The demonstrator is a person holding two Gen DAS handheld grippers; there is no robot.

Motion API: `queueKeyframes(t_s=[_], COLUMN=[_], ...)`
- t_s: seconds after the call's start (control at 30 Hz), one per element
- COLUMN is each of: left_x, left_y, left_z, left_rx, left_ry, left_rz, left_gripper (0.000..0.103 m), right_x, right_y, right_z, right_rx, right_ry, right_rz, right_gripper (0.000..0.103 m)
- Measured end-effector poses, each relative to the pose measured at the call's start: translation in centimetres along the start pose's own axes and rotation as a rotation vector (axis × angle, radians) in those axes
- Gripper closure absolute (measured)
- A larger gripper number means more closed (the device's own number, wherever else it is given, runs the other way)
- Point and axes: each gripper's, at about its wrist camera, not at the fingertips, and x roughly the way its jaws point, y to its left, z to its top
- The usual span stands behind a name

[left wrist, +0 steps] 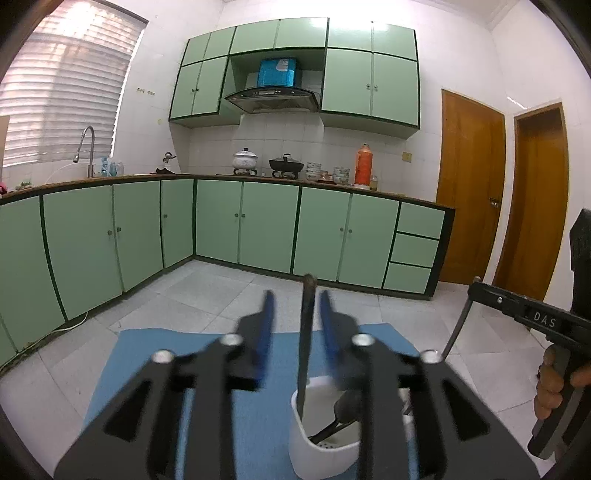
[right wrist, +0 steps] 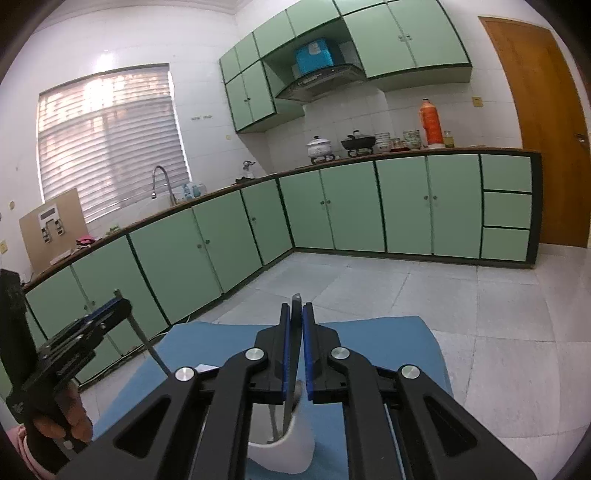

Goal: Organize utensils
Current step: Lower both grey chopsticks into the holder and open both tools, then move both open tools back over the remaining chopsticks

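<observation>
Dark utensil (left wrist: 306, 332) upright between spread left jaws, untouched; right jaws pinching second utensil (right wrist: 294, 354).

Even, bright daylight; main source is the slatted window (left wrist: 62, 88) above the counter (left wrist: 221, 179), slats blown out to pink-white. Glare patch on the upper cabinets (left wrist: 317, 26) and on the white wall (right wrist: 107, 59). Floor shadows soft, faint. Strong fisheye bending: counter edge and door frames curve; black vignette in all corners. Left gripper (left wrist: 297, 314) smeared by motion blur; right gripper (right wrist: 296, 317) sharp. Near foreground bodies slightly soft.
</observation>
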Motion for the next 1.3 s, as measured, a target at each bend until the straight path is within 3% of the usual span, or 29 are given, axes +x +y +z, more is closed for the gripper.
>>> queueKeyframes(t_s=[0.1, 0.17, 0.4, 0.63, 0.77, 1.03, 1.3], left_x=[-0.4, -0.8, -2.8, -6.9, -9.1, -13.6, -17.0], left_y=[0.2, 0.6, 1.2, 0.5, -0.4, -1.6, -2.7], left_z=[0.0, -0.1, -0.8, -2.9, -5.0, -11.6, -18.4], left_rx=[-0.009, -0.021, -0.054, -0.022, 0.012, 0.048, 0.090], left_ry=[-0.011, -0.013, -0.026, -0.049, -0.028, 0.048, 0.094], left_rz=[0.001, 0.003, 0.002, 0.021, 0.012, 0.010, 0.072], left_gripper=[0.063, 0.057, 0.040, 0.015, 0.012, 0.011, 0.011], right_x=[-0.5, -0.9, -3.2, -6.7, -8.8, -12.4, -15.3], right_y=[-0.2, -0.3, -0.6, -0.1, 0.3, 1.2, 3.1], right_z=[-0.2, -0.4, -1.4, -4.9, -7.4, -13.6, -20.4], right_rx=[0.002, 0.011, 0.014, -0.019, -0.038, -0.034, -0.046], right_ry=[-0.004, -0.010, -0.042, -0.068, -0.068, -0.027, -0.031], right_rz=[0.000, -0.005, -0.023, -0.068, -0.086, -0.088, -0.173], right_gripper=[0.089, 0.078, 0.067, 0.040, 0.028, 0.025, 0.021])
